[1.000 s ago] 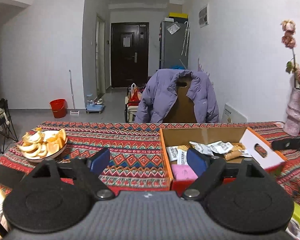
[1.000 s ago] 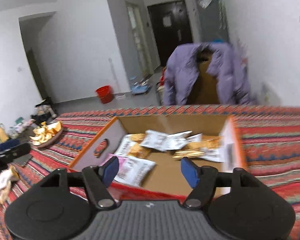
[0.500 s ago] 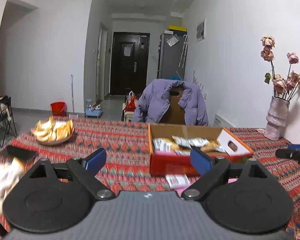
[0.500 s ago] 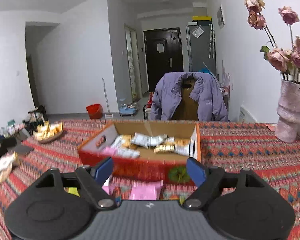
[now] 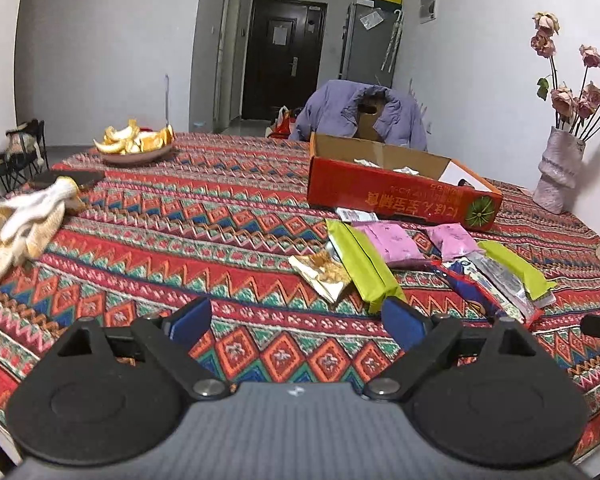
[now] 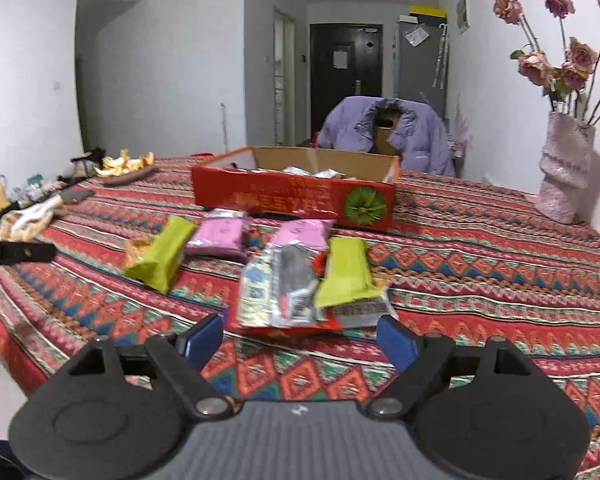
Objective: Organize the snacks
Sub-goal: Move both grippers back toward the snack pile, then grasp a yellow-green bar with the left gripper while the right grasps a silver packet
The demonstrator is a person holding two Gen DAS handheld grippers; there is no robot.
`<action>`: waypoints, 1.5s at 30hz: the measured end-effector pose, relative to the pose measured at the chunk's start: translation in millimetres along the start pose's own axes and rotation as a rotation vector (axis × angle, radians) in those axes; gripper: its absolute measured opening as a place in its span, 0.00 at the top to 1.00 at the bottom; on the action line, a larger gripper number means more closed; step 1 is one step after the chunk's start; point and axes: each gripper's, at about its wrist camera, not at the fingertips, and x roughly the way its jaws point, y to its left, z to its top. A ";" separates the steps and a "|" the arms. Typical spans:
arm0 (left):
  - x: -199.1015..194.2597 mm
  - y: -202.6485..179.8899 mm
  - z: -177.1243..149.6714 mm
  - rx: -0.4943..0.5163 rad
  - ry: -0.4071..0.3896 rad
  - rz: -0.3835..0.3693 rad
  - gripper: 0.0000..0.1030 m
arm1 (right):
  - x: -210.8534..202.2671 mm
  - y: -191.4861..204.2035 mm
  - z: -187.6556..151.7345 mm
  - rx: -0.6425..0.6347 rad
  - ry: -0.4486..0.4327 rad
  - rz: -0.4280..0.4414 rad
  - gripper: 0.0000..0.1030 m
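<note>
The loose snack packets (image 6: pixel 292 268) lie scattered on the patterned tablecloth (image 6: pixel 480 264), just near of the red box (image 6: pixel 296 196) that already holds some. The right gripper (image 6: pixel 300 338) hovers spread wide and empty before the red-edged packet (image 6: pixel 276 296); the left gripper (image 5: pixel 296 320) is likewise spread and empty. Best to take one packet by its raised edge, not the overlapping pile, and lift clear of the box's near wall.

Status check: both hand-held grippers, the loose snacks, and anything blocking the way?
Left hand-held gripper open, empty. Right hand-held gripper open, empty, just short of the snack pile. Red box beyond, partly filled. Nothing in the way.
</note>
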 end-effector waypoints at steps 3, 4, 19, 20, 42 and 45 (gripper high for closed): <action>-2.6 -3.1 6.2 0.016 -0.013 -0.006 0.09 | -2.4 -5.1 1.5 0.007 -0.020 -0.013 0.19; -2.9 -4.9 8.2 0.020 -0.016 -0.010 0.09 | -3.5 -5.9 1.8 0.016 -0.026 -0.004 0.19; 100.7 -77.8 28.9 0.111 0.057 -0.055 0.24 | 31.4 -0.5 10.6 0.014 0.022 0.036 0.19; 111.9 -82.3 30.1 0.121 0.065 -0.059 0.25 | 34.4 1.3 12.5 0.008 0.025 0.039 0.19; 113.5 -58.7 20.5 0.194 0.102 -0.112 0.67 | 163.7 41.3 40.3 -0.108 0.168 0.024 0.30; 100.6 -56.4 22.7 0.179 0.079 -0.121 0.67 | 146.0 44.4 33.8 -0.099 0.170 0.034 0.40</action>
